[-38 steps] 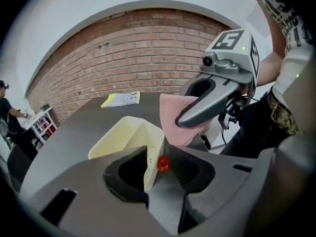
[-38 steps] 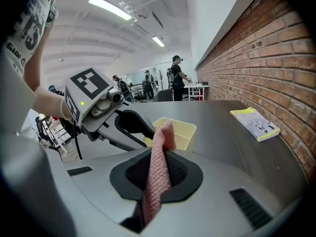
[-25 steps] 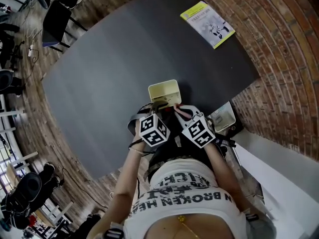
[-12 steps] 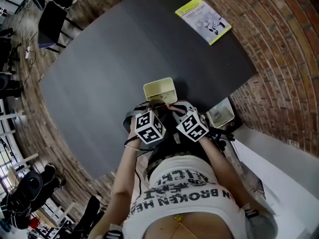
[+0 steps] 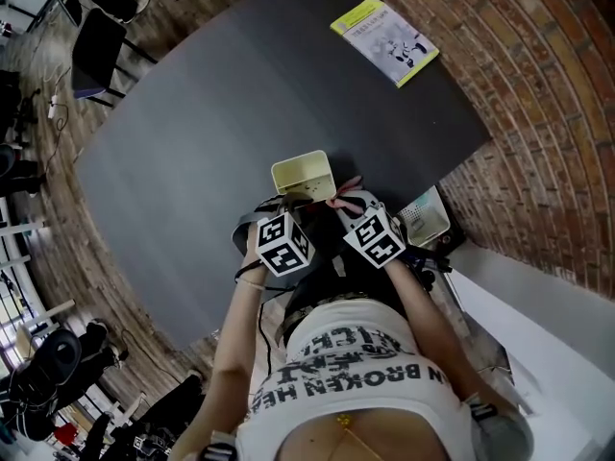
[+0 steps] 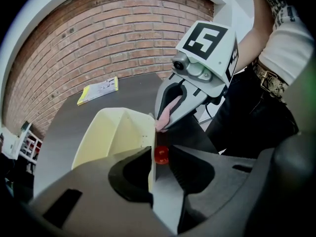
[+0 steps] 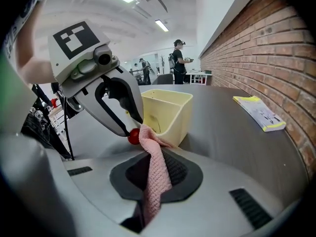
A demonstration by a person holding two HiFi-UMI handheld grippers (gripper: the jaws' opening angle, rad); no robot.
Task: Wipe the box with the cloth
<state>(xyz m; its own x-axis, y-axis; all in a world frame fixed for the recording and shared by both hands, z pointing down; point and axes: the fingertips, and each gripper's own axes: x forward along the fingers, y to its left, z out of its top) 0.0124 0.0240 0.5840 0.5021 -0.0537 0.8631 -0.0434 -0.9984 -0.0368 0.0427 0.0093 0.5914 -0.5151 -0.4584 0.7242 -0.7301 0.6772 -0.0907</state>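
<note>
A pale yellow open-topped box (image 5: 303, 173) stands on the dark table (image 5: 221, 113) just in front of the person. My left gripper (image 5: 298, 202) reaches down over its near wall. In the left gripper view that thin wall (image 6: 150, 157) stands between the jaws of the left gripper (image 6: 159, 158). The jaws have just been closing, and a gap still shows on the wall's right side. My right gripper (image 7: 153, 157) is shut on a pink knitted cloth (image 7: 155, 177). The cloth's free end lies against the near lower corner of the box (image 7: 170, 112).
A yellow-and-white booklet (image 5: 384, 41) lies at the table's far right corner, near a brick wall. A white basket-like unit (image 5: 426, 221) sits beside the table's right edge. Chairs (image 5: 101, 41) stand off the far left. People (image 7: 177, 58) stand far back in the room.
My right gripper with the cloth has edged closer to the box. The left gripper has stayed at the box's near wall.
</note>
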